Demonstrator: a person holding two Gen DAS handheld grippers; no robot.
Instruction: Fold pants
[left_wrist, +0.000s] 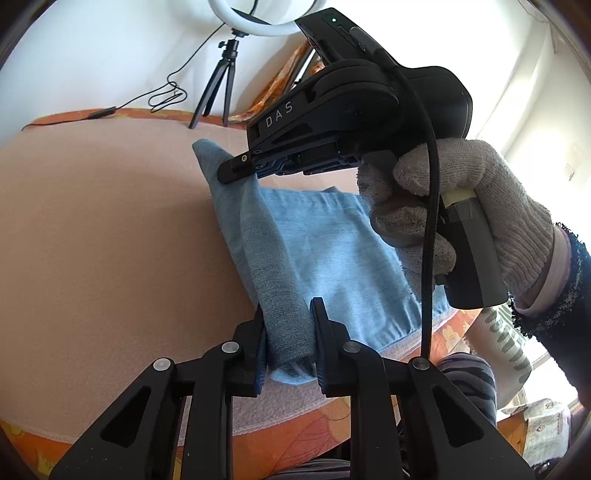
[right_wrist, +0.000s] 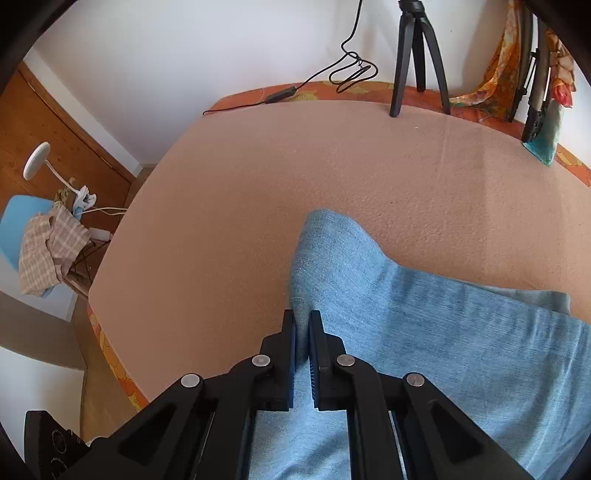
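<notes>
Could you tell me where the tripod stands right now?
The tripod stands at the table's far edge by the wall, right of the coiled cable, beyond the pants.

We see a table covered by a peach-pink blanket (right_wrist: 332, 177), with an orange floral cloth (right_wrist: 110, 354) showing along its edges. Light blue pants (right_wrist: 461, 332) lie on the blanket toward 4 o'clock in the right wrist view. At 12 o'clock, on the far edge, stand the black legs of a tripod (right_wrist: 417, 55). A black cable (right_wrist: 295, 88) rests at 11 o'clock.
</notes>
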